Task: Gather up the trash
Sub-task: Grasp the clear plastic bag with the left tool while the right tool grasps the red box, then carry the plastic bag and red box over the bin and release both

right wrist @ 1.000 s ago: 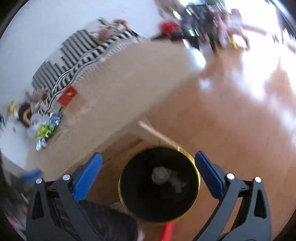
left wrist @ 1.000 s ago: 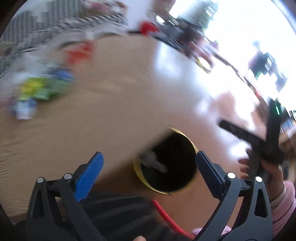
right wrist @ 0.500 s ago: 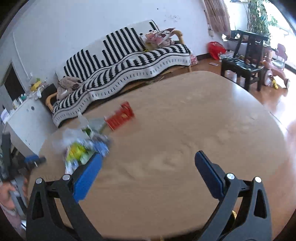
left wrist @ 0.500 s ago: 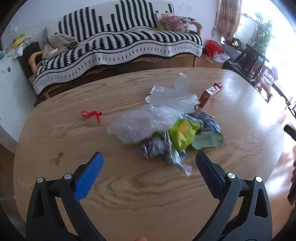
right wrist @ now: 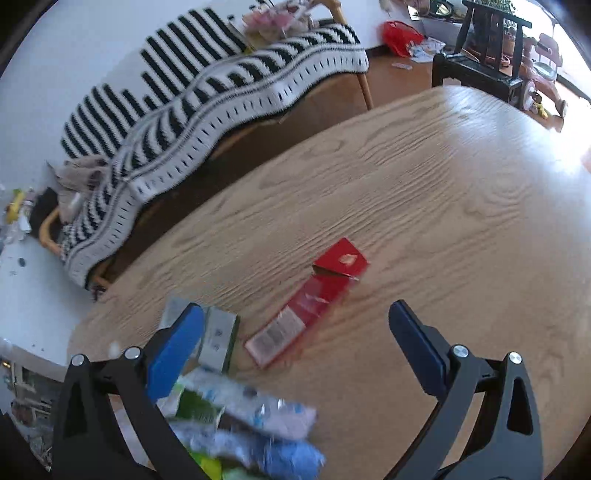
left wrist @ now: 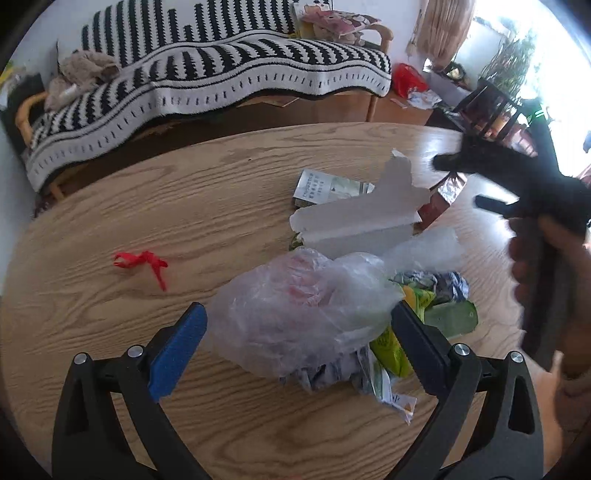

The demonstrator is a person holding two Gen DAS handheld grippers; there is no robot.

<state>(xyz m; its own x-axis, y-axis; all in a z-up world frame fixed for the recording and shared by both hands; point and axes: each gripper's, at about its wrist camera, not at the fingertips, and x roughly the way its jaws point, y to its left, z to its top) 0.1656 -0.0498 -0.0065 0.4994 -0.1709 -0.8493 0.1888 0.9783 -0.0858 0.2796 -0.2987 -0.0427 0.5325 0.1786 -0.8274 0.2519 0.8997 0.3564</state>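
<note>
A heap of trash lies on the round wooden table point(left wrist: 110, 206): a clear plastic bag point(left wrist: 303, 310), torn white paper point(left wrist: 362, 218), green wrappers point(left wrist: 443, 317) and a grey-green box point(left wrist: 325, 186). A red ribbon point(left wrist: 142, 260) lies apart to the left. My left gripper point(left wrist: 297, 308) is open just above the plastic bag, one finger on each side of it. My right gripper point(right wrist: 295, 310) hovers over a flattened red carton point(right wrist: 310, 306); its jaws are closing, and the pads touch nothing. Beside it are the grey-green box point(right wrist: 218, 332) and blurred wrappers point(right wrist: 251, 417).
A sofa under a black-and-white striped blanket point(left wrist: 207, 70) stands behind the table. A black chair point(right wrist: 480, 62) and a red bag point(right wrist: 400, 31) are on the floor at the far right. In the left wrist view a hand point(left wrist: 532, 266) holds the other gripper at the right.
Both views have swung from the black bin on the floor to the tabletop. The left gripper has come closer to the plastic bag; the right has moved leftwards over the red carton.
</note>
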